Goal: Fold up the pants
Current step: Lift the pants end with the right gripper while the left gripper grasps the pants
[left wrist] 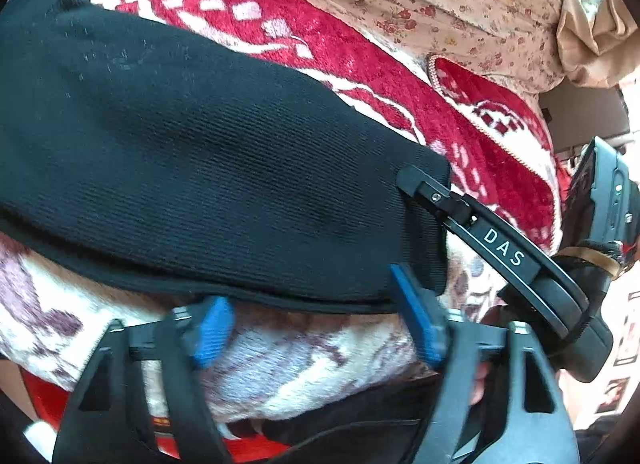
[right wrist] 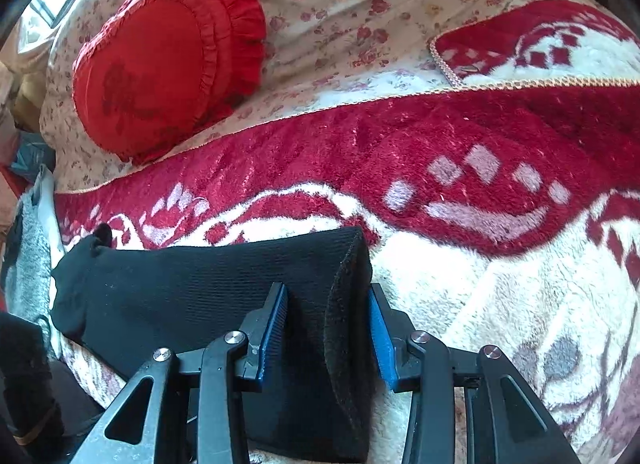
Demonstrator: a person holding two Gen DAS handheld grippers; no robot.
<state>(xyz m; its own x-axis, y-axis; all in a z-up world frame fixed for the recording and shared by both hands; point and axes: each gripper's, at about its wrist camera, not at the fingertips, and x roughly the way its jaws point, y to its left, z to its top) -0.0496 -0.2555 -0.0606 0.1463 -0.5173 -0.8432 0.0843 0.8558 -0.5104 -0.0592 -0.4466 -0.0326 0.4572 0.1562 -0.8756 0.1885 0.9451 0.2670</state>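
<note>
The black ribbed-knit pants (left wrist: 192,168) lay folded on a plush red-and-white blanket (right wrist: 460,152). The left claw (left wrist: 316,328) gaped empty just beside their hem. The right claw (right wrist: 328,328), lettered "DAS", straddled the folded end, half open, pads apart from the cloth.
</note>
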